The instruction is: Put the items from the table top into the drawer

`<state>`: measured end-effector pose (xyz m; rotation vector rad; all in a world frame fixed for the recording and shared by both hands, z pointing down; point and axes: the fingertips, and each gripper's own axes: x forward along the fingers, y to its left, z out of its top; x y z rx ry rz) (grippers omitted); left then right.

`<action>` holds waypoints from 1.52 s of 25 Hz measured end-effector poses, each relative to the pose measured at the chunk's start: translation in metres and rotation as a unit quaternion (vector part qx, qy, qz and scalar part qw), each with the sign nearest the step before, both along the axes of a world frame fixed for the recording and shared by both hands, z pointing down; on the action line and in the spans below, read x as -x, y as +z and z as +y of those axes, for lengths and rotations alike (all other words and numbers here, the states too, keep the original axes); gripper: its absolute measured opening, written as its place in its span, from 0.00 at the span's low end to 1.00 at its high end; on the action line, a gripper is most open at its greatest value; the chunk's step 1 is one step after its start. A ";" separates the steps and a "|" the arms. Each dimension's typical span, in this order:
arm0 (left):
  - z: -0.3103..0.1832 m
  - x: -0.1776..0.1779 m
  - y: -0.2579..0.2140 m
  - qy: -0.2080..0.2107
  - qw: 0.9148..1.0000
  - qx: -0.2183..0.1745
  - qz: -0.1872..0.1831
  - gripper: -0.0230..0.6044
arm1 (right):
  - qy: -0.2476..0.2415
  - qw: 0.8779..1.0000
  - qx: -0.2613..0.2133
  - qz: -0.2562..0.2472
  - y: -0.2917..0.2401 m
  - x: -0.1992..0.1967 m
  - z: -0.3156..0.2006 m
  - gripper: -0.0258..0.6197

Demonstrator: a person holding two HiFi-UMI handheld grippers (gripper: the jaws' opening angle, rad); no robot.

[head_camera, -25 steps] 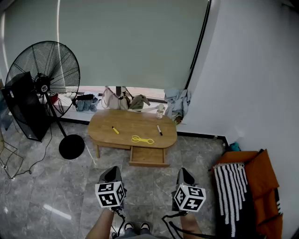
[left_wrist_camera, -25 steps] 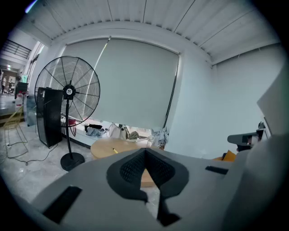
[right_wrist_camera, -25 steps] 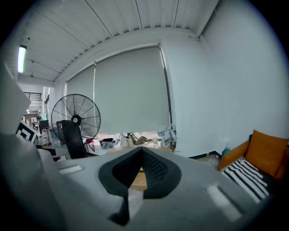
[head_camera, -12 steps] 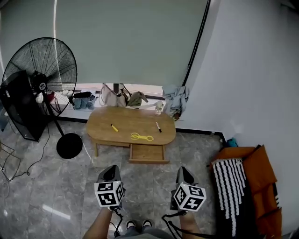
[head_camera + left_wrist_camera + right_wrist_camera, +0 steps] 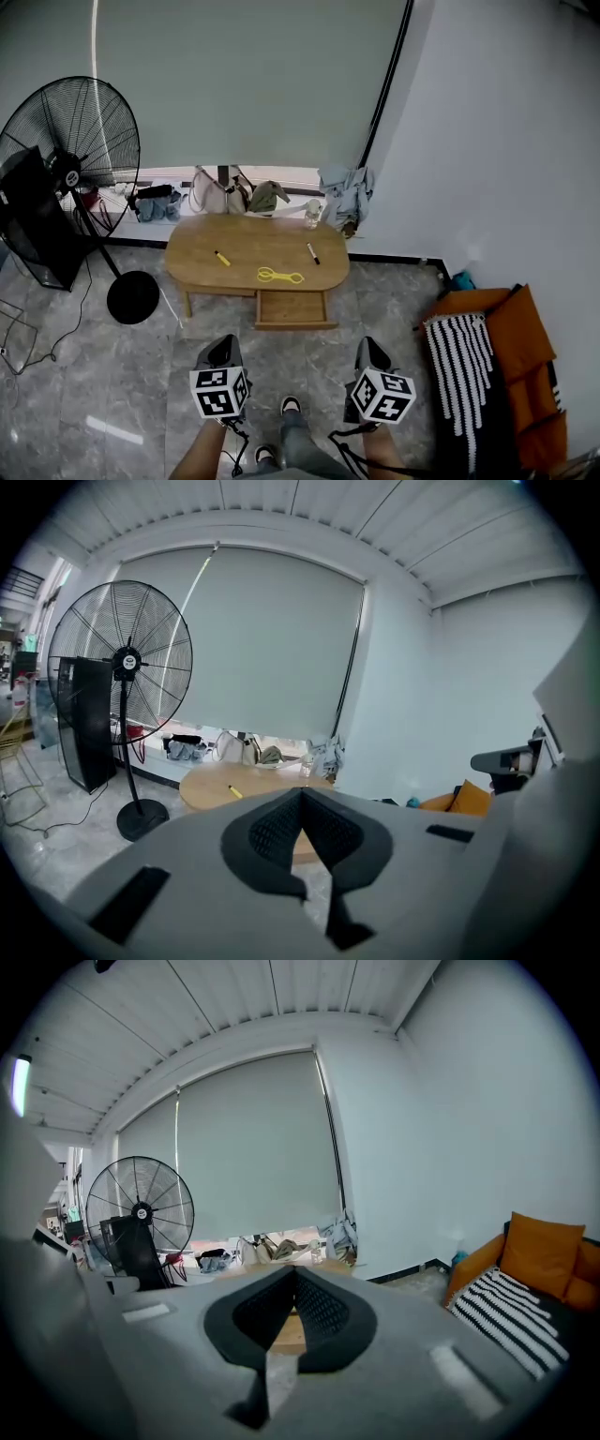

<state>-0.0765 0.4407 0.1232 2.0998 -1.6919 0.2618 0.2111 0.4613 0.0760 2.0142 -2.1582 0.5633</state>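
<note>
the items are lying on the oval wooden table [image 5: 258, 242], at the far side of the room from the person. a yellow marker [image 5: 221, 258] is lying toward the table's left part. a yellow looped item [image 5: 279, 276], too small to identify further, is lying near the front edge. a black marker [image 5: 312, 253] is lying toward the right part. the three are lying well apart from one another. a small clear bottle [image 5: 310, 215] is standing at the table's far right edge. the drawer [image 5: 293, 309] is standing pulled out under the table's front edge, just below the yellow looped item.

the left claw [image 5: 222, 345] is hanging in the air well short of the table, pressed together with nothing between its pads. the right claw [image 5: 368, 347] is hanging beside it at about the same height, likewise pressed together and pinching nothing. both are pointing toward the table. a shoe [image 5: 292, 405] of the person is showing on the grey marble floor [image 5: 122, 375] between the claws.

a large standing fan [image 5: 67, 150] is standing left of the table, with a black cabinet [image 5: 28, 220] beside it. bags [image 5: 214, 195] are lying along the sill behind the table, under a drawn roller blind [image 5: 234, 84]. an orange seat [image 5: 520, 366] with a striped cloth [image 5: 459, 361] is sitting at the right.
</note>
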 end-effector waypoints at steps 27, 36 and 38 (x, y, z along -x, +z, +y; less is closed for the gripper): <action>-0.275 -0.044 0.002 -0.046 0.999 0.007 -0.028 0.03 | -0.039 0.999 0.007 -0.033 0.012 -0.055 -0.320 0.05; -0.308 -0.038 0.021 -0.054 0.997 0.033 -0.036 0.03 | -0.054 0.997 0.036 -0.045 0.039 -0.041 -0.362 0.05; -0.317 -0.037 0.027 -0.049 0.997 0.039 -0.038 0.03 | -0.050 0.997 0.044 -0.047 0.046 -0.039 -0.368 0.05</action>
